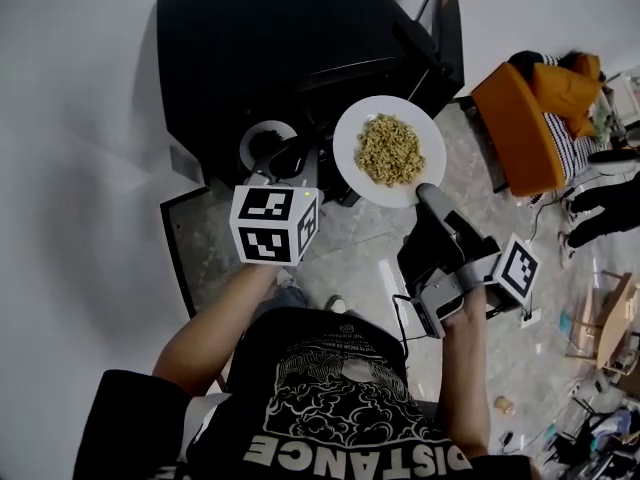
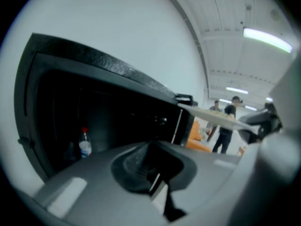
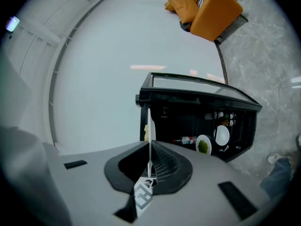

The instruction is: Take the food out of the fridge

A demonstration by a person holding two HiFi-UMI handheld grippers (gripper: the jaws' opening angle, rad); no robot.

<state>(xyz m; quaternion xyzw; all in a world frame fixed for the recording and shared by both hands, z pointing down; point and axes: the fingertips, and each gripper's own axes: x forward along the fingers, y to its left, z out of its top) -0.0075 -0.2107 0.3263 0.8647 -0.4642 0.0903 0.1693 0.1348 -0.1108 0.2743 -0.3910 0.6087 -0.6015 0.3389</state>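
A white plate of noodles [image 1: 388, 148] hangs level in front of the open black fridge [image 1: 290, 48], with my right gripper [image 1: 425, 193] shut on its near rim. Seen edge-on, the plate [image 3: 149, 140] stands between that gripper's [image 3: 149, 169] jaws. Inside the fridge [image 3: 197, 121] are a plate with green food [image 3: 203, 145], an empty white plate [image 3: 222, 135] and a bottle [image 3: 187, 140]. My left gripper [image 1: 287, 158] is shut and holds nothing, close to a white dish [image 1: 262, 140] at the fridge front. From the left gripper [image 2: 151, 173] I see a bottle [image 2: 85, 145] and the noodle plate [image 2: 214, 114].
An orange chair [image 1: 520, 118] with clothes on it stands to the right on the tiled floor [image 1: 370, 248]. A seated person's legs [image 1: 610, 193] and loose clutter [image 1: 600, 368] lie at the far right. Two people [image 2: 229, 124] stand in the background beyond the fridge.
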